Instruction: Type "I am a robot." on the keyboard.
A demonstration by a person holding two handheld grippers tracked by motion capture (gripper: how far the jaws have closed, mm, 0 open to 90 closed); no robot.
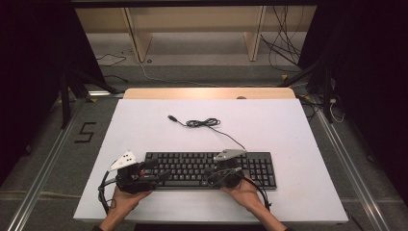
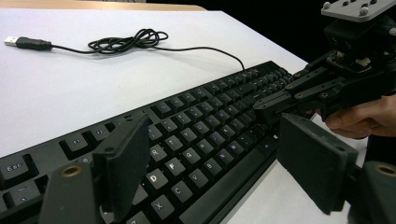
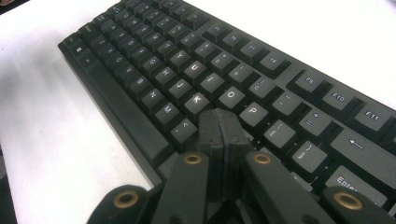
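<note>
High view looks down and forward over the whole table [image 1: 144,120]; both gripper views sit low and close, sharing the keyboard [image 1: 192,168] from opposite ends.

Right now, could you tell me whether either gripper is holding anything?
Nothing is held: the right gripper is shut empty over the keyboard, and the left gripper is open.

A matt black plastic keyboard [image 1: 210,169] is set on a smooth, matt white table top [image 1: 144,125], edged at the far side by pale wood. A thin black rubbery cable [image 2: 135,41] is seen, slightly glossy. The right gripper [image 3: 219,126] is made of matt black plastic with brass-coloured rivets.
</note>
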